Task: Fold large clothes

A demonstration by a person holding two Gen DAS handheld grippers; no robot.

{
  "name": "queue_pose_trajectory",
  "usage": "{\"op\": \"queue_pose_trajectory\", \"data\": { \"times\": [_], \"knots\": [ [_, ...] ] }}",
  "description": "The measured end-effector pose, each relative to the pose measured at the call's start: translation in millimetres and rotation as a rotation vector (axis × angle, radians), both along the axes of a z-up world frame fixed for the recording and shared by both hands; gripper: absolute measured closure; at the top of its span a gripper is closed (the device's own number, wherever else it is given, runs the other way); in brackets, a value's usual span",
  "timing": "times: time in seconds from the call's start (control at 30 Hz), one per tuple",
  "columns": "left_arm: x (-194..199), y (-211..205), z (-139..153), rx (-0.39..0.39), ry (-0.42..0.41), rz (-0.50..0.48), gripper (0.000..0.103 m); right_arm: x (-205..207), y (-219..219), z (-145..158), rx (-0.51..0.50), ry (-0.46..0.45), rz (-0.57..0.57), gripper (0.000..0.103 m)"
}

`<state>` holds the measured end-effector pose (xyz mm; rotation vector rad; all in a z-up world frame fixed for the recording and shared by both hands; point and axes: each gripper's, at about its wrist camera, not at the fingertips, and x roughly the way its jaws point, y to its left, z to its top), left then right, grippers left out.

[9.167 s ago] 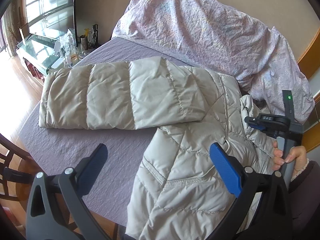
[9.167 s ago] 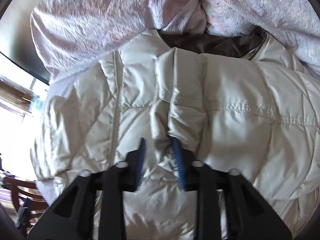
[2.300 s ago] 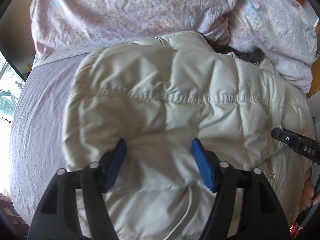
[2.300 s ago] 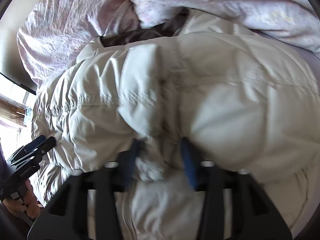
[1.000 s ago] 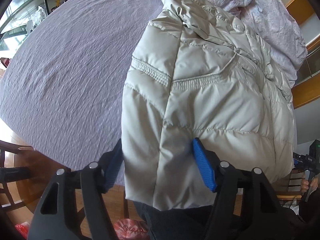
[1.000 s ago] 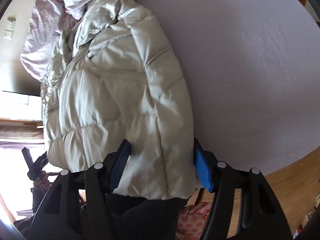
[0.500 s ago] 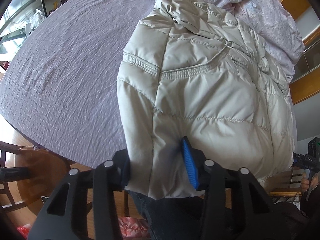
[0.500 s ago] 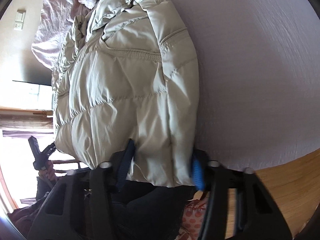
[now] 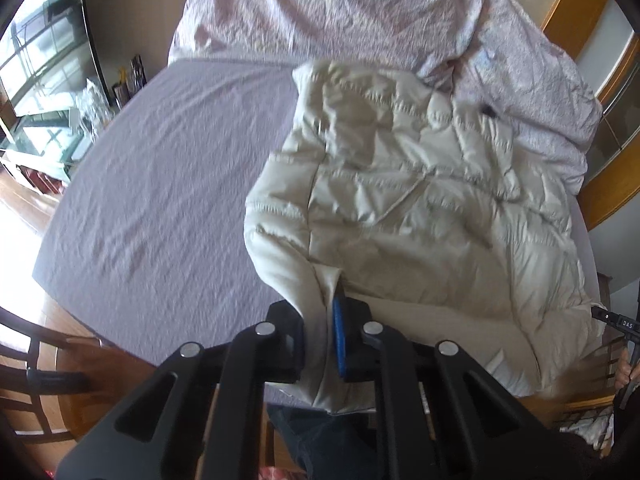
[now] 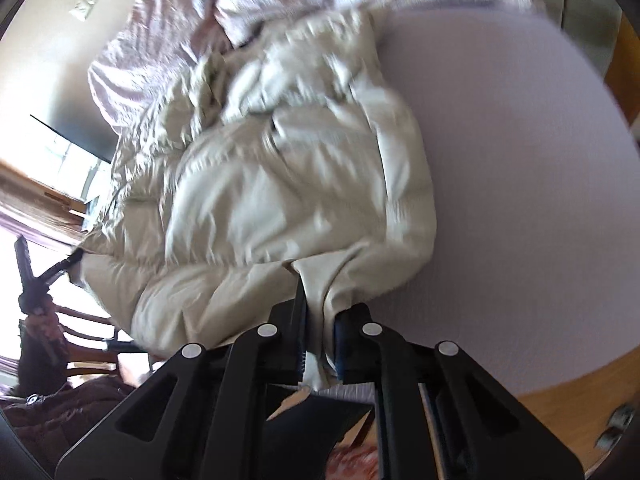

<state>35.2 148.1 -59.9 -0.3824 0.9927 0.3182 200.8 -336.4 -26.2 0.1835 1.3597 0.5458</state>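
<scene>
White "DAS" on the right claw point(image 9: 618, 322) body.

Bedroom: bed with lilac fitted sheet point(image 9: 168, 184), crumpled pink floral duvet point(image 9: 360, 12) heaped at its head against a beige wall point(image 9: 132, 8), large window point(image 9: 36, 52) at left admitting strong daylight, glass-topped side table point(image 9: 44, 136), dark wooden chair point(image 9: 36, 380) on wood floor point(image 10: 560, 404).
</scene>
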Motion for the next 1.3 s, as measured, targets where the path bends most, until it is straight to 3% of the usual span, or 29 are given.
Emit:
{"op": "queue_pose_trajectory", "data": {
  "times": [0.17,0.43,0.87,1.07,1.3],
  "knots": [
    [26,-1,25,0.064,-0.036,0.003,0.091,21,16,28,-0.08,-0.131,0.012,0.093],
    [68,5,60,0.122,-0.097,0.005,0.091,58,24,44,-0.122,-0.206,-0.005,0.093],
    [136,29,103,0.113,-0.198,0.048,0.091,132,39,92,-0.089,-0.345,-0.11,0.092],
    [176,39,111,0.123,-0.208,0.058,0.091,173,55,89,-0.11,-0.349,-0.154,0.093],
    [211,50,93,0.136,-0.148,0.076,0.09,205,69,68,-0.138,-0.337,-0.2,0.092]
  ]
}}
